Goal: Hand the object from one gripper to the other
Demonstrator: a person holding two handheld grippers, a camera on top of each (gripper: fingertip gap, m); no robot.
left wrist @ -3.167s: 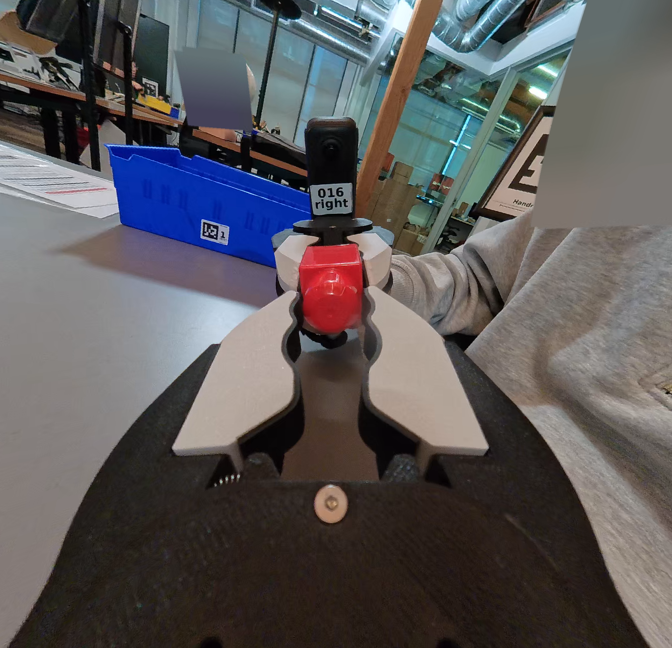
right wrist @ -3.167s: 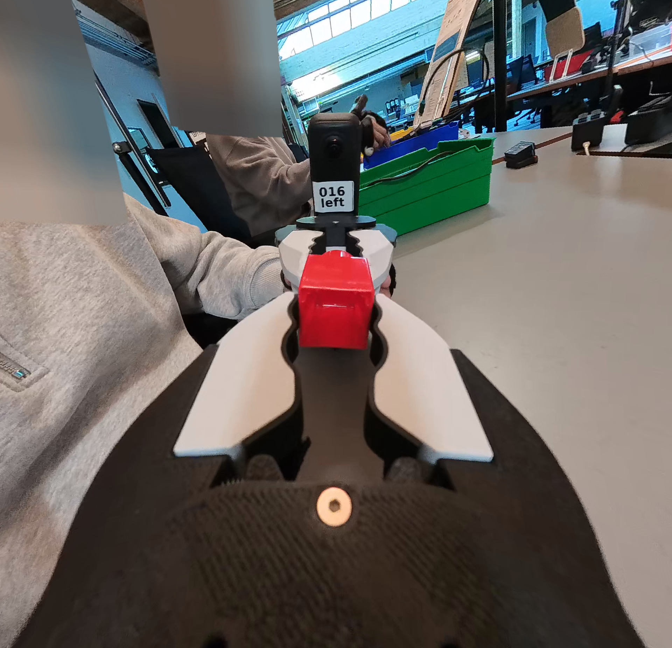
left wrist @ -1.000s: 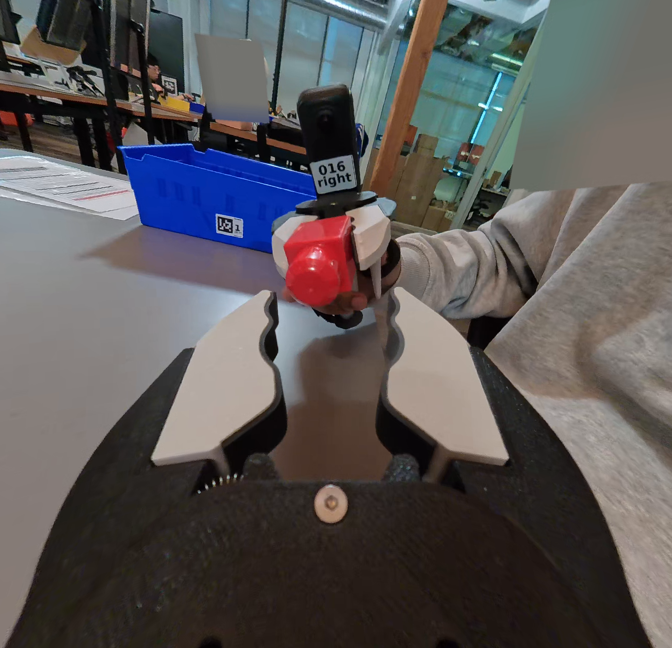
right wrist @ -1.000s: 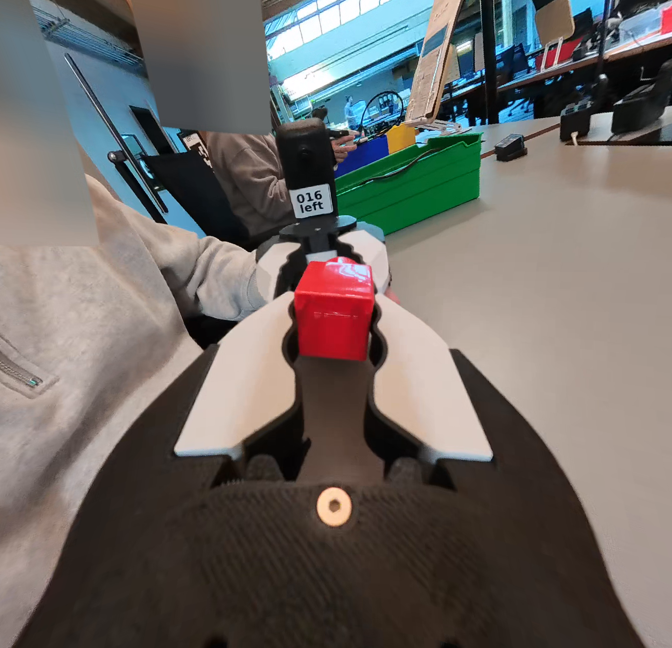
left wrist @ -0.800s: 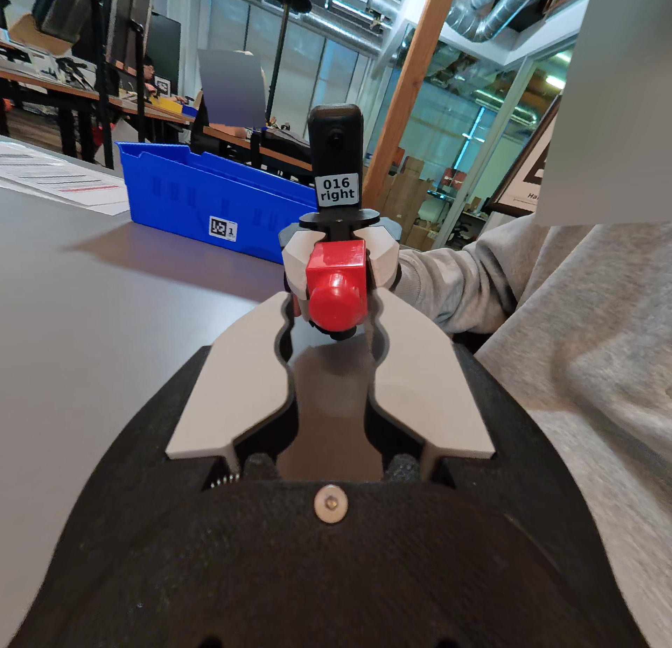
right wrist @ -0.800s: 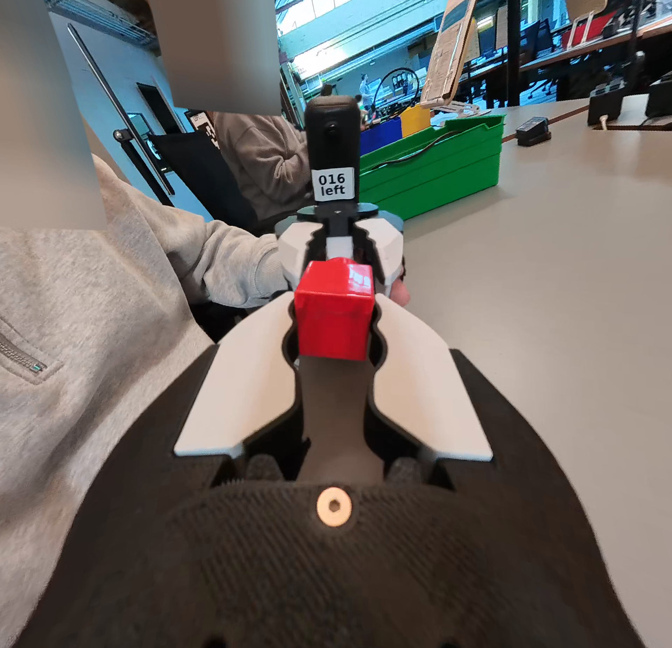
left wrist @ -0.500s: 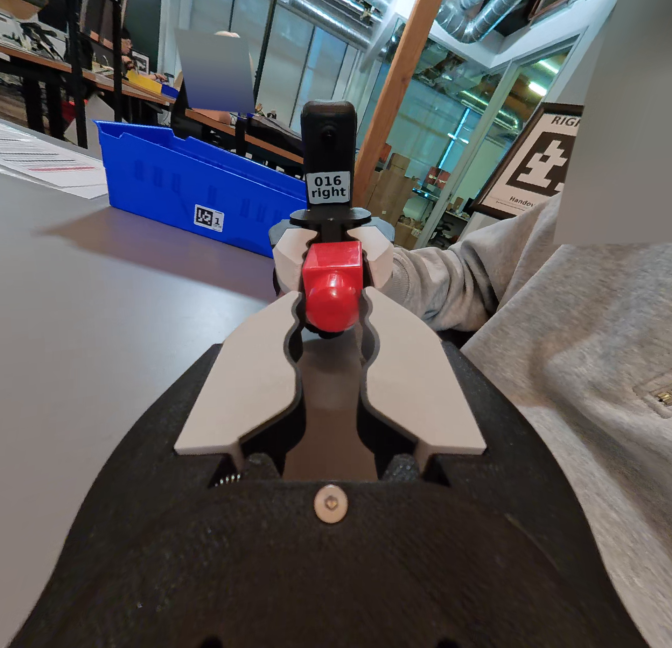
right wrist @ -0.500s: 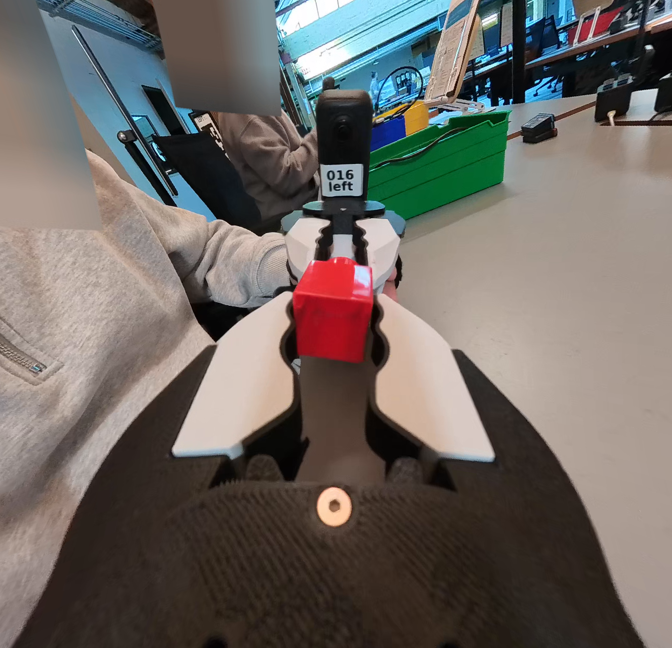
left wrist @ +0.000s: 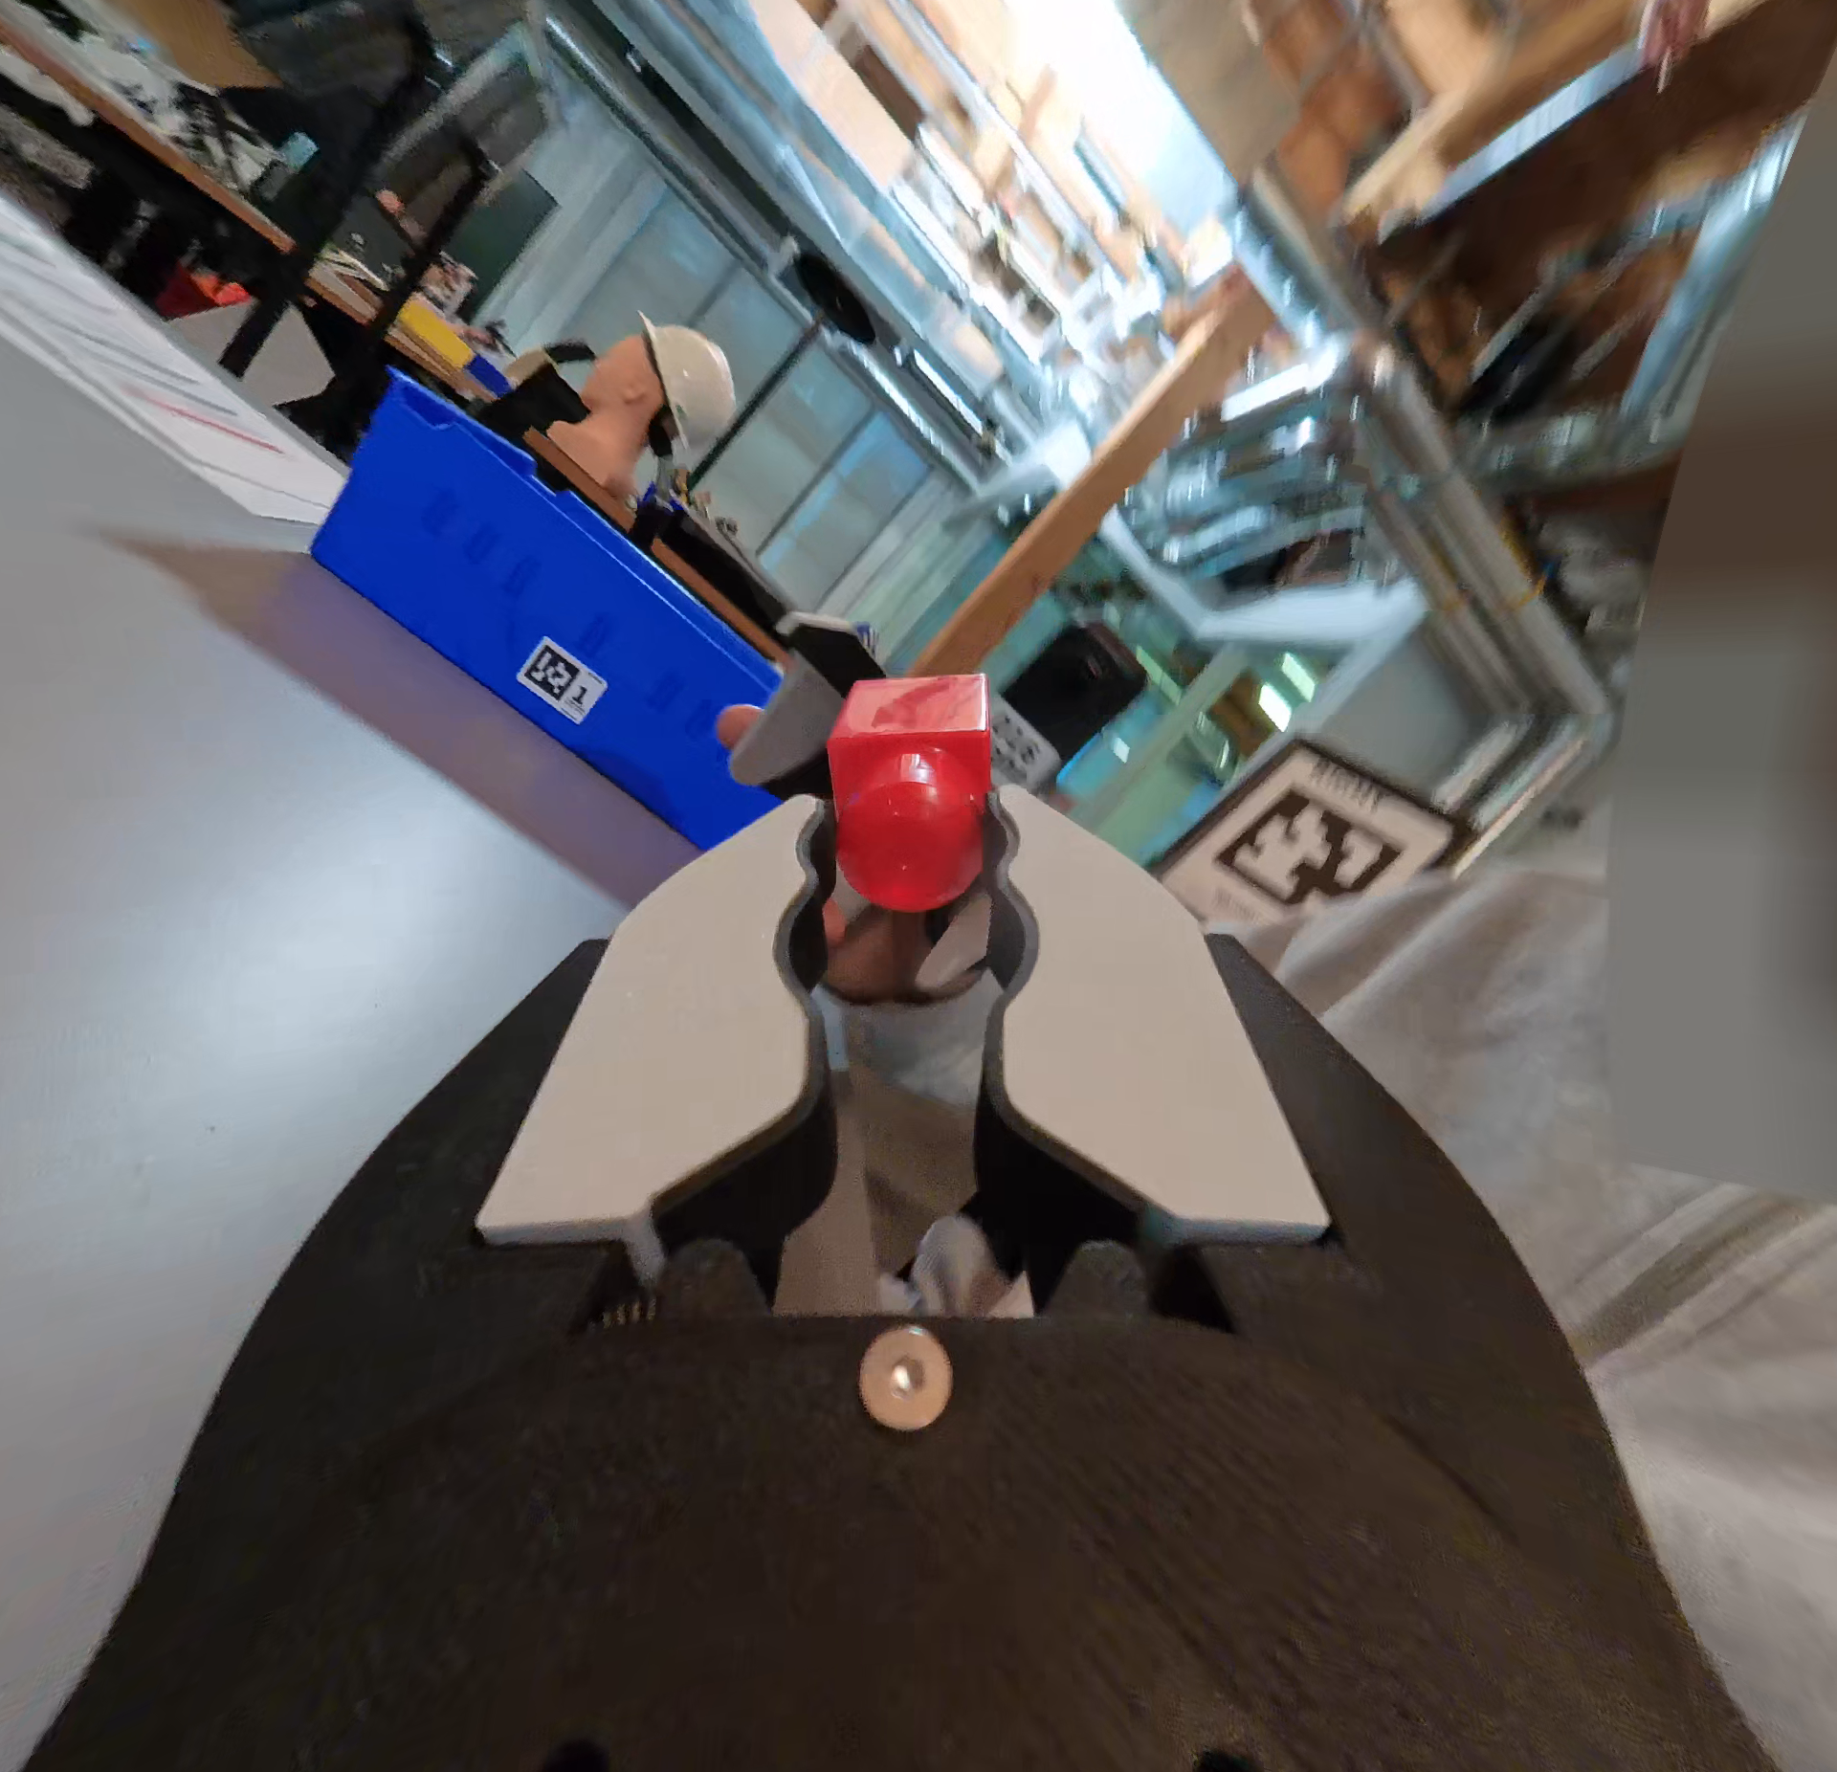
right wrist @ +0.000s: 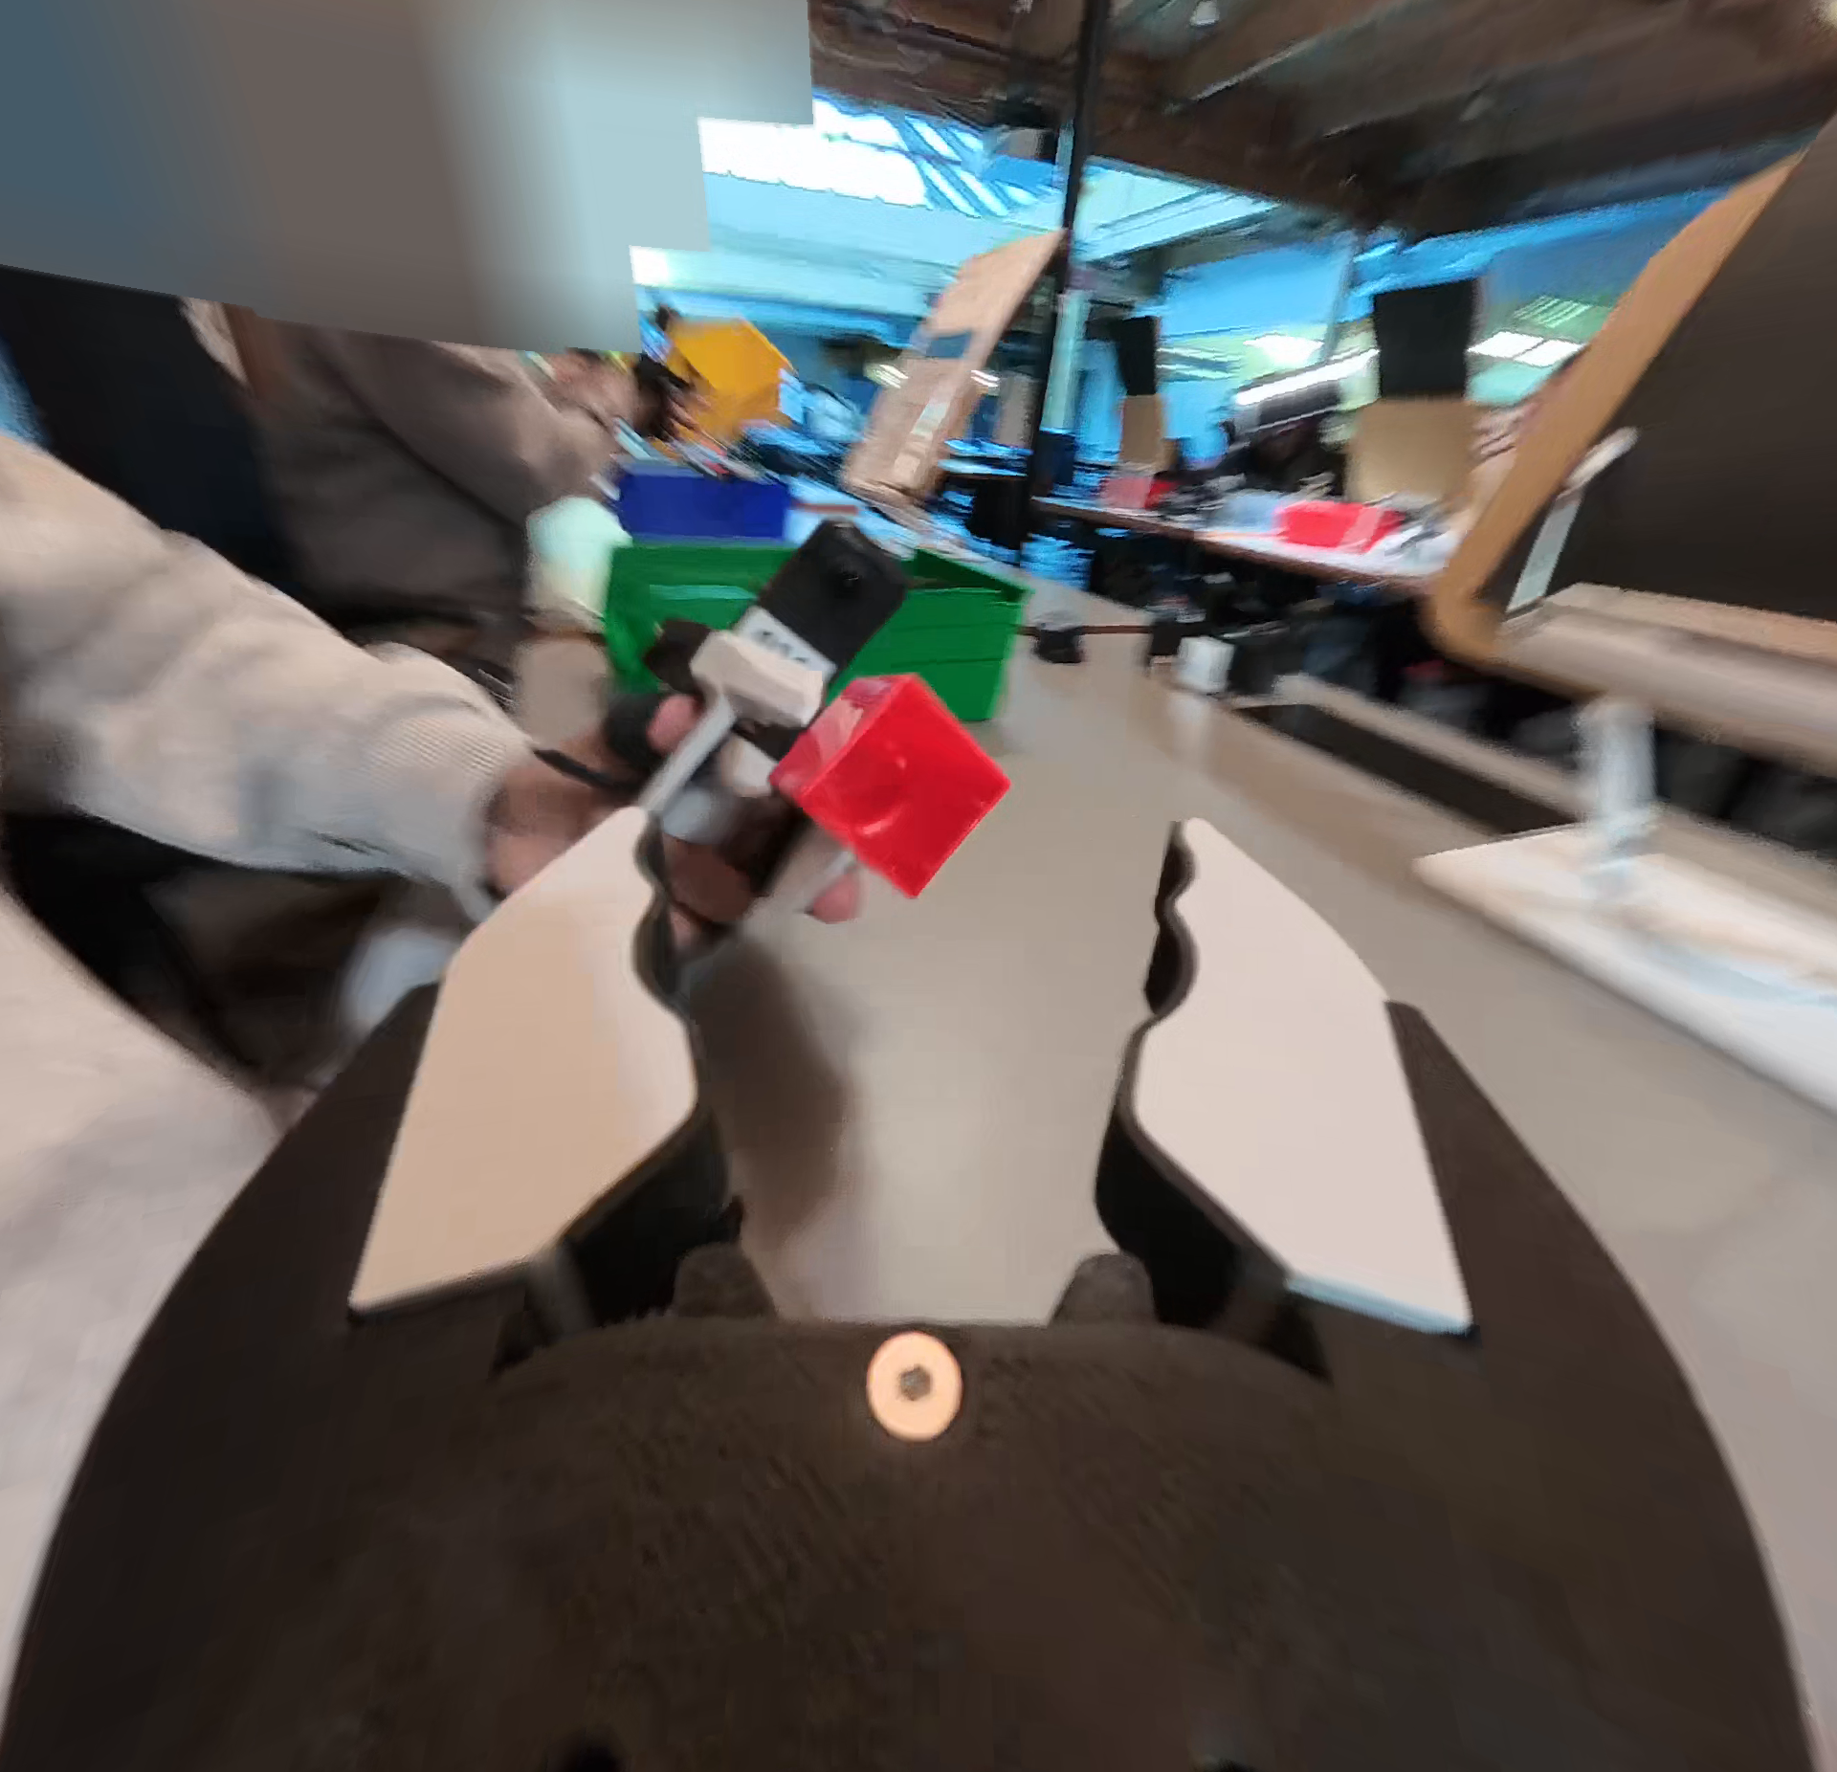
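On the far left of the left wrist view, grey tabletop (left wrist: pixel 199 879) with a blue bin (left wrist: pixel 557 621) at its back edge. Centre of that view: left claw (left wrist: pixel 907 854) pinching the red object (left wrist: pixel 910 800) by its rounded knob, square block end pointing away. Part of the right claw (left wrist: pixel 795 720) shows just behind the object, up-left of it, apart from it. Grey sleeve (left wrist: pixel 1441 1009) at right.

Right wrist view, blurred: sleeve (right wrist: pixel 229 710) at left, hand holding the left claw (right wrist: pixel 795 830), which grips the red object (right wrist: pixel 895 780) tilted, above the tabletop (right wrist: pixel 1044 879). Green bin (right wrist: pixel 696 601) behind. Right claw (right wrist: pixel 910 889) in front, fingers spread wide, nothing between them, object ahead of the tips.
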